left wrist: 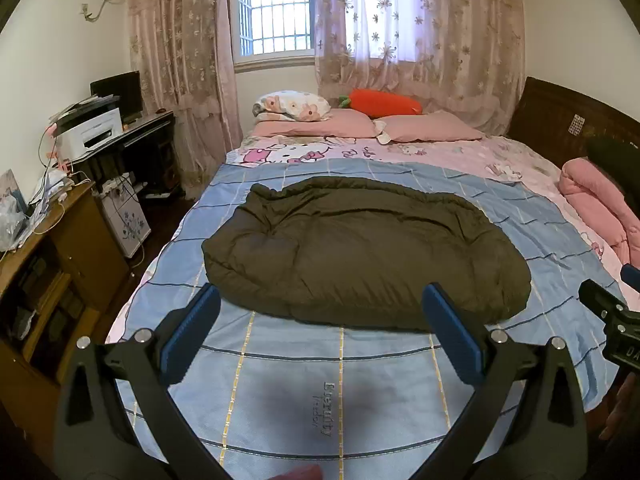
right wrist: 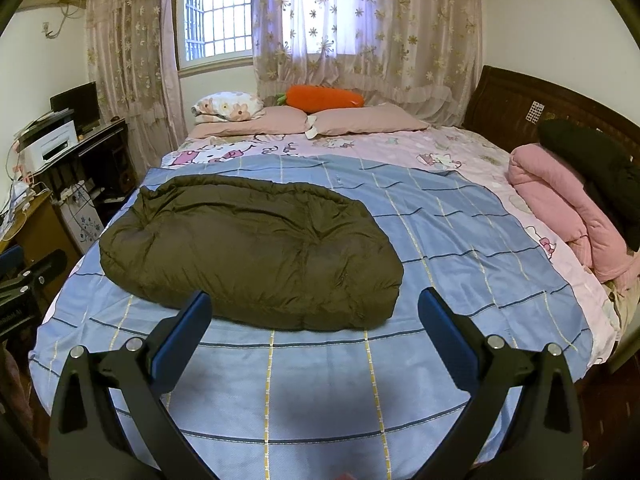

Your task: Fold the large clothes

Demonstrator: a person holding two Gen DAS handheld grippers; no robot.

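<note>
A dark olive puffy coat (left wrist: pixel 360 248) lies folded into a thick bundle on the blue checked sheet (left wrist: pixel 320 380) in the middle of the bed; it also shows in the right wrist view (right wrist: pixel 248 252). My left gripper (left wrist: pixel 320 300) is open and empty, held above the sheet just in front of the coat's near edge. My right gripper (right wrist: pixel 314 306) is open and empty, also in front of the coat's near edge, toward its right end. Part of the right gripper (left wrist: pixel 612 316) shows at the right edge of the left wrist view.
A folded pink quilt (right wrist: pixel 560 208) and a black garment (right wrist: pixel 600 168) lie at the bed's right side by the wooden headboard (right wrist: pixel 512 100). Pink pillows (left wrist: pixel 320 124) and an orange carrot cushion (left wrist: pixel 384 102) lie at the far end. A desk with printer (left wrist: pixel 92 132) and a wooden cabinet (left wrist: pixel 60 260) stand left.
</note>
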